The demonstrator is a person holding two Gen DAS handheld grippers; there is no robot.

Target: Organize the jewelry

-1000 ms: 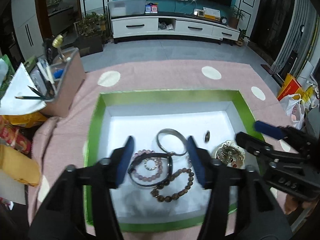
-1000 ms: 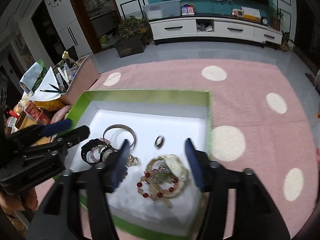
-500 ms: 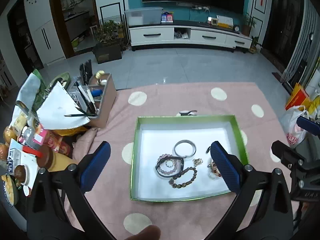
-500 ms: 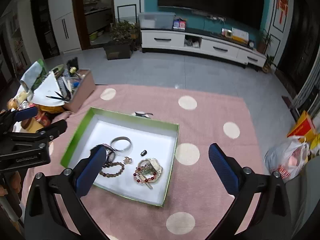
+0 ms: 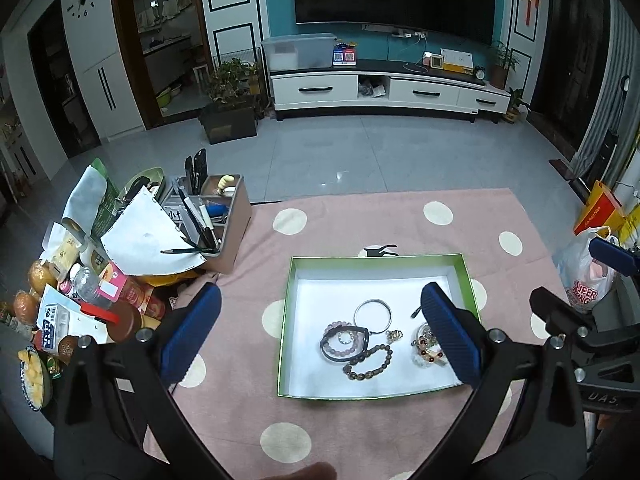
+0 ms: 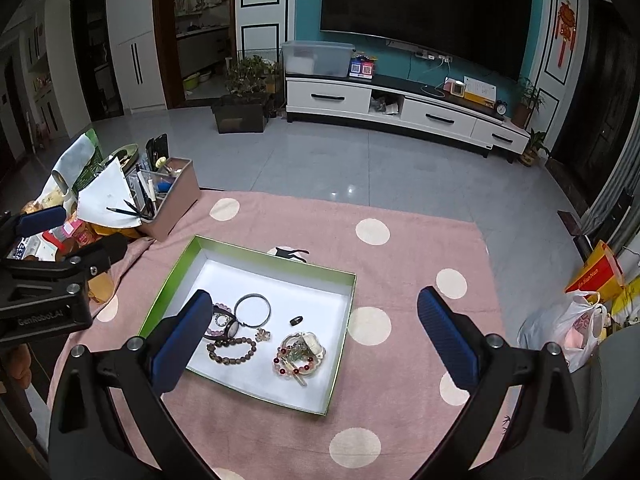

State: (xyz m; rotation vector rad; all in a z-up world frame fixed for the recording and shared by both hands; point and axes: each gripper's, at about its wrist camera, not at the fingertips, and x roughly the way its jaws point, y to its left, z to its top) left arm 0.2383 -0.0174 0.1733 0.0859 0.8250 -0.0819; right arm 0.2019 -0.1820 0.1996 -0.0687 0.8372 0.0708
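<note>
A green-rimmed box with a white floor (image 5: 285, 312) (image 6: 172, 268) lies on a pink dotted cloth. In it are a silver bangle (image 5: 373, 315) (image 6: 252, 311), a black band around pink beads (image 5: 344, 340), a brown bead bracelet (image 5: 369, 363) (image 6: 232, 350), a small charm (image 6: 264, 334), a dark ring (image 6: 296, 321) and a red-bead cluster with a pale pendant (image 6: 300, 354) (image 5: 425, 346). My left gripper (image 5: 320, 340) hangs high above the box, open wide and empty. My right gripper (image 6: 314, 340) is also well above the box, open and empty.
A brown organizer with pens (image 5: 218, 220) (image 6: 168, 196) stands left of the box beside papers, bottles and snack packs (image 5: 80, 292). Plastic bags (image 6: 568, 328) lie on the floor at right. Beyond the cloth's far edge are tiled floor and a TV cabinet (image 5: 380, 92).
Both grippers have risen from just over the jewelry to high above the box, and their jaws have spread wide. The jewelry lies where it was.
</note>
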